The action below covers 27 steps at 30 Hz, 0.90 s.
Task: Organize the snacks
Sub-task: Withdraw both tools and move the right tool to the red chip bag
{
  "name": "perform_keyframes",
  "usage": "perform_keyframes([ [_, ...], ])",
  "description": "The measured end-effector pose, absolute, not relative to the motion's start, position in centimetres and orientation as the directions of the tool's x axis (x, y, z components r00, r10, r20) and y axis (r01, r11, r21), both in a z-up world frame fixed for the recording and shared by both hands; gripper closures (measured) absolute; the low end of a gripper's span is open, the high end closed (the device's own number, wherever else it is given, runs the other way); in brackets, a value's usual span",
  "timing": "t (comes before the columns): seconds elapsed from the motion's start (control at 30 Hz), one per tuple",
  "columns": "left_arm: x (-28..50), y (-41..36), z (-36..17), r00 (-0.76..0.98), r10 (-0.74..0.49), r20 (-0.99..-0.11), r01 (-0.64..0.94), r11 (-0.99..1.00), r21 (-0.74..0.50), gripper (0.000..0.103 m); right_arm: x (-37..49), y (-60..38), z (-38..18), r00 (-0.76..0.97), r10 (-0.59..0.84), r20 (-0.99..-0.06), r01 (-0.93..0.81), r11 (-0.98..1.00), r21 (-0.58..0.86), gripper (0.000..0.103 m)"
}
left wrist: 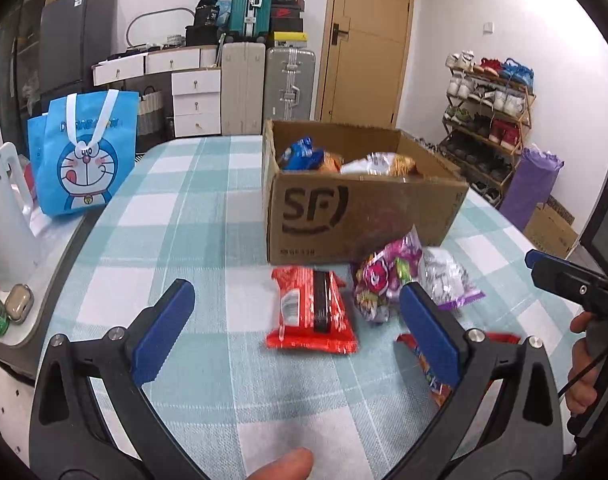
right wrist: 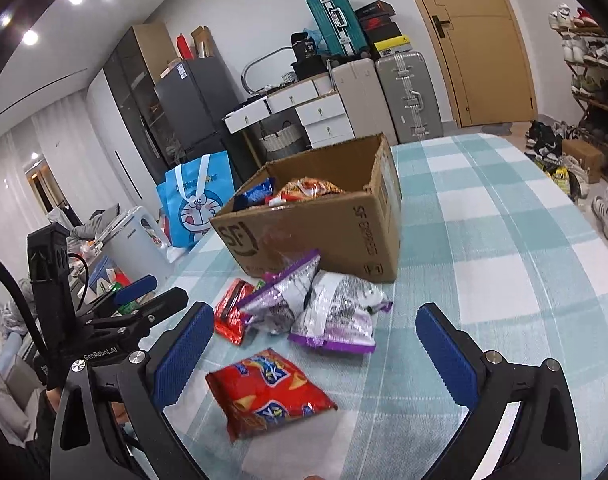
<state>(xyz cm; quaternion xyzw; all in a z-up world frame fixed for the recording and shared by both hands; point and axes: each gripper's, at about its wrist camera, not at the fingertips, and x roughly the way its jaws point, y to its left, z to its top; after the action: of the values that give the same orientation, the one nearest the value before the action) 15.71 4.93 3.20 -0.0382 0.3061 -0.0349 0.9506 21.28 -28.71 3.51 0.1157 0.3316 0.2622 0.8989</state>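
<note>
Right wrist view: both tools, right tool (right wrist: 314, 334) and left tool (left wrist: 295, 316), spread wide, empty, over bare tablecloth (right wrist: 504, 240) beside cardboard box (right wrist: 344, 232).

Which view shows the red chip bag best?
Right wrist: the red chip bag lies whole and unblocked on the tablecloth, print visible. In the left wrist view only its edges peek from behind a finger of the left hand-held gripper.
</note>
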Motion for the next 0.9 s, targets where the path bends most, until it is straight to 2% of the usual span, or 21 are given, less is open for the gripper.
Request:
perform_keyframes([
  [0.43,14.6,4.2,0.5,0.78,-0.093,-0.618,0.055,0.995,-0.081,0.001,19.2,-27.0,1.9,0.584,0.557,-0.59,-0.436,0.829,0.351,0.001],
  [0.9,14.5,4.3,-0.5,0.771,-0.104,-0.628,0.07,0.994,-0.078,0.001,20.0,-24.5,-0.9,0.534,0.475,-0.7,-0.408,0.869,0.279,0.001],
])
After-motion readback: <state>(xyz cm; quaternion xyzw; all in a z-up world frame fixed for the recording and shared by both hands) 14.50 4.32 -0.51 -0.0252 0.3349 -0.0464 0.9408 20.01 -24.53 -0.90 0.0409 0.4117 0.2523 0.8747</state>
